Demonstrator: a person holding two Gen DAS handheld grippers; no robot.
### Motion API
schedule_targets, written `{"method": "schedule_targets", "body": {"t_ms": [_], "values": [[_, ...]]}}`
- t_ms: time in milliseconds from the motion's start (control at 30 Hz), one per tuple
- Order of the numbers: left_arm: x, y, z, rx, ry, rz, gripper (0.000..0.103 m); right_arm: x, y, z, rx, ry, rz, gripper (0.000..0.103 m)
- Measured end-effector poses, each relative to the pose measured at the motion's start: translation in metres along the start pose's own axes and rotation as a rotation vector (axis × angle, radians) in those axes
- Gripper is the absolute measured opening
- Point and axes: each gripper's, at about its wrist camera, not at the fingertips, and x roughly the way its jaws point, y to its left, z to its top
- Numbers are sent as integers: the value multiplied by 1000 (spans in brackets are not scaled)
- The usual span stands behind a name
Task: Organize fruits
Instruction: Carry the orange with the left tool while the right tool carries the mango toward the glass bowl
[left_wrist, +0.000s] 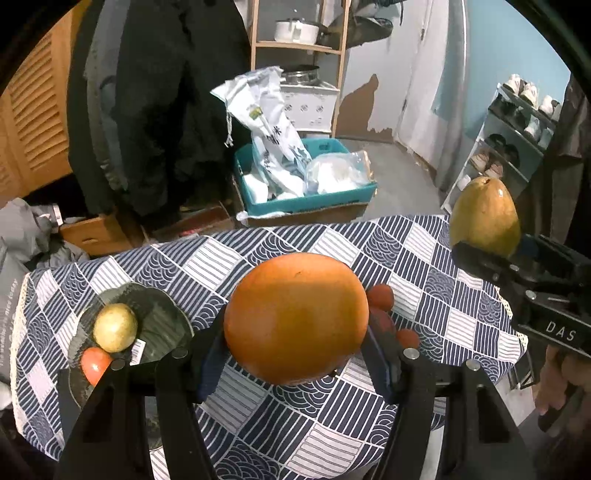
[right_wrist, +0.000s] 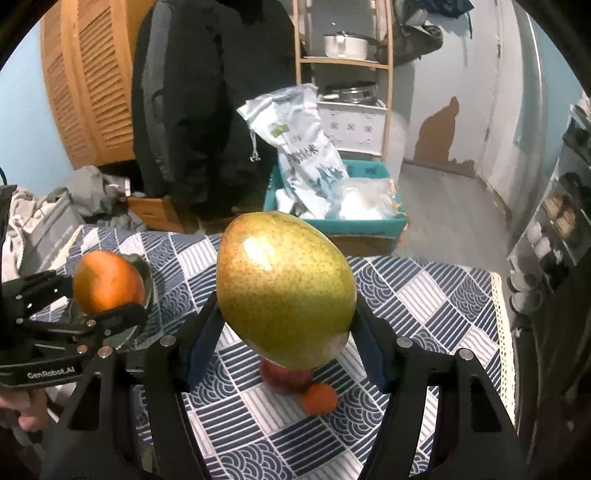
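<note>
Both tongs loaded: left tongs (left_wrist: 295, 354) grip the orange (left_wrist: 295, 319), right tongs (right_wrist: 284, 343) the mango (right_wrist: 284, 291). Smooth skins; tilt and you risk slip.

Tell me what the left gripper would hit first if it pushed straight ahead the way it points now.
Probably nothing on the table: the left gripper, jaws shut on the orange, points over the tablecloth toward the teal crate of bags on the floor. Depth is unclear; the dark plate sits off to its left.

Both wrist cams looking forward across table (left_wrist: 424, 258) toward far edge; sharing teal crate (right_wrist: 369, 223), each other's gripper.
</note>
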Motion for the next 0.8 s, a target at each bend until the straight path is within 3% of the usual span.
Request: {"method": "schedule_targets", "body": {"t_ms": [800], "values": [[-42, 57, 1, -83, -79, 71, 67, -1, 68, 34, -74, -40, 101, 67]]}}
